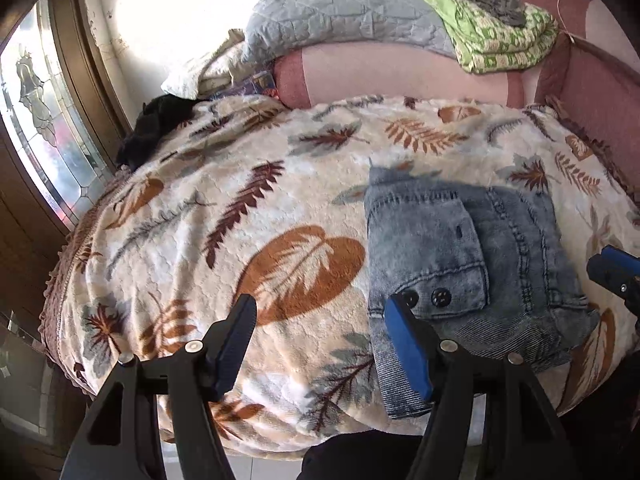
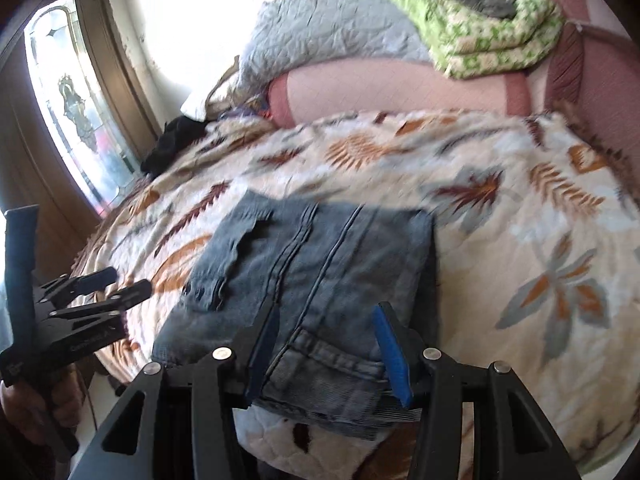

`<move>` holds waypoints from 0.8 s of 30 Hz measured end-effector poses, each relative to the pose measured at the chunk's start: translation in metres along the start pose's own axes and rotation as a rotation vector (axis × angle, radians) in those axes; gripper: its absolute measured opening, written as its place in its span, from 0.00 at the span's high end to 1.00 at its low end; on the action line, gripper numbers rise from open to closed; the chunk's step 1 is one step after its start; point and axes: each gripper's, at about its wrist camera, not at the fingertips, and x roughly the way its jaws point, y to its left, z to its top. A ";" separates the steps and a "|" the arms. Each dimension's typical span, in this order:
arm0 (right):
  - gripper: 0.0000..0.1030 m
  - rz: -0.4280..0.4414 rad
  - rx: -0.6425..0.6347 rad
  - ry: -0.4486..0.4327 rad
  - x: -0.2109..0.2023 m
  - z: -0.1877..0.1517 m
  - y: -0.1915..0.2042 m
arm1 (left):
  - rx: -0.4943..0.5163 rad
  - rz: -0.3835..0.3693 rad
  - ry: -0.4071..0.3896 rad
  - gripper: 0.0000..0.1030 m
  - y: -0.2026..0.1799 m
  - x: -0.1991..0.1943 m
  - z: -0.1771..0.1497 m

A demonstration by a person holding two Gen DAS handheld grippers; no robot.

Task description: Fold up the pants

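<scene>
the folded denim pants [image 1: 460, 248] lie lower right on the leaf-print bed [image 1: 240, 184], thick, limp, fairly heavy, best pinched at a hemmed edge; left hand-held gripper [image 1: 320, 344] and right hand-held gripper [image 2: 324, 344] gape, holding nothing.

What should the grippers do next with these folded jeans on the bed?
Probably draw both back: the jeans already lie as a compact folded stack on the leaf blanket, and the left gripper and right gripper stand open, gripping nothing.
</scene>
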 end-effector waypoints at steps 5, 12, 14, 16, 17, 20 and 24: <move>0.49 -0.046 0.003 -0.078 -0.032 0.012 -0.002 | -0.027 -0.001 -0.072 0.33 0.012 -0.030 0.009; 0.47 -0.067 -0.017 -0.146 -0.064 0.023 0.006 | -0.049 0.020 -0.147 0.28 0.028 -0.063 0.013; 0.45 -0.068 -0.023 -0.160 -0.070 0.025 0.011 | -0.060 0.017 -0.159 0.27 0.033 -0.070 0.013; 0.45 -0.069 -0.033 -0.165 -0.073 0.025 0.015 | -0.068 0.018 -0.166 0.27 0.036 -0.075 0.013; 0.45 -0.072 -0.042 -0.167 -0.075 0.026 0.017 | -0.072 0.020 -0.172 0.27 0.038 -0.078 0.013; 0.45 -0.082 -0.056 -0.169 -0.077 0.025 0.022 | -0.082 0.031 -0.187 0.20 0.042 -0.084 0.012; 0.42 -0.096 -0.050 -0.168 -0.078 0.023 0.022 | -0.103 0.051 -0.209 0.16 0.049 -0.092 0.012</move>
